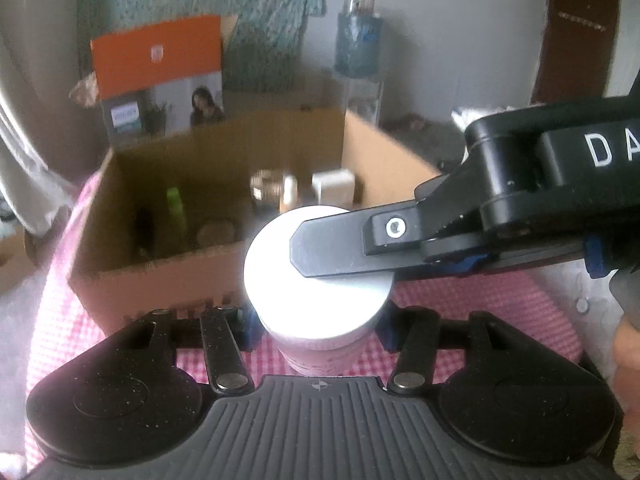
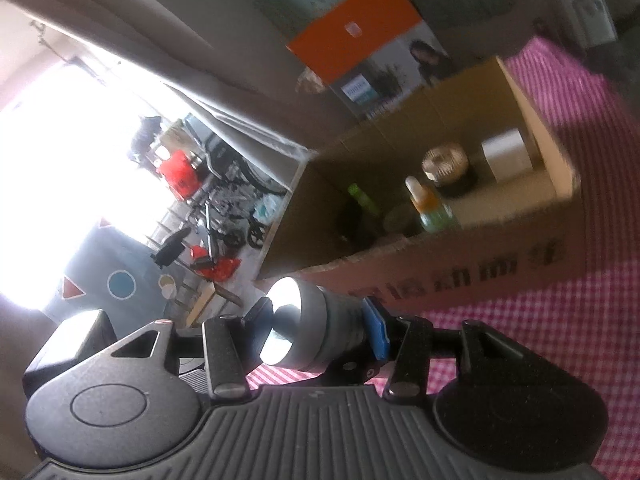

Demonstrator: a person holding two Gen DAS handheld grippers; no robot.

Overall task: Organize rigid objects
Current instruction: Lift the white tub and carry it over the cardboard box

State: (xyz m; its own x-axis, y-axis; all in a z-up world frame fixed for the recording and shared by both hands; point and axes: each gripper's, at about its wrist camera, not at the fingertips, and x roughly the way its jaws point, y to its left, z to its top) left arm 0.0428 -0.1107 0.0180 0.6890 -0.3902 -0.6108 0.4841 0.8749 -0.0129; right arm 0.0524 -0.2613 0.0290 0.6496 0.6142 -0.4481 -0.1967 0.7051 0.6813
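A jar with a white lid (image 1: 316,280) stands upright between the jaws of my left gripper (image 1: 316,320), which is shut on its body. My right gripper (image 2: 320,332) comes in from the right, rolled on its side, and is shut on the same jar (image 2: 308,328), one finger (image 1: 340,248) lying flat across the lid. Just beyond is an open cardboard box (image 1: 224,272) holding a green bottle (image 1: 176,204), a gold-capped jar (image 2: 446,164), a dropper bottle (image 2: 428,204) and a white container (image 2: 506,154).
The box sits on a pink checked cloth (image 2: 560,340). Behind the box stands an orange and grey carton (image 1: 160,72). A teal curtain (image 1: 240,0) and a blue holder (image 1: 358,44) are farther back.
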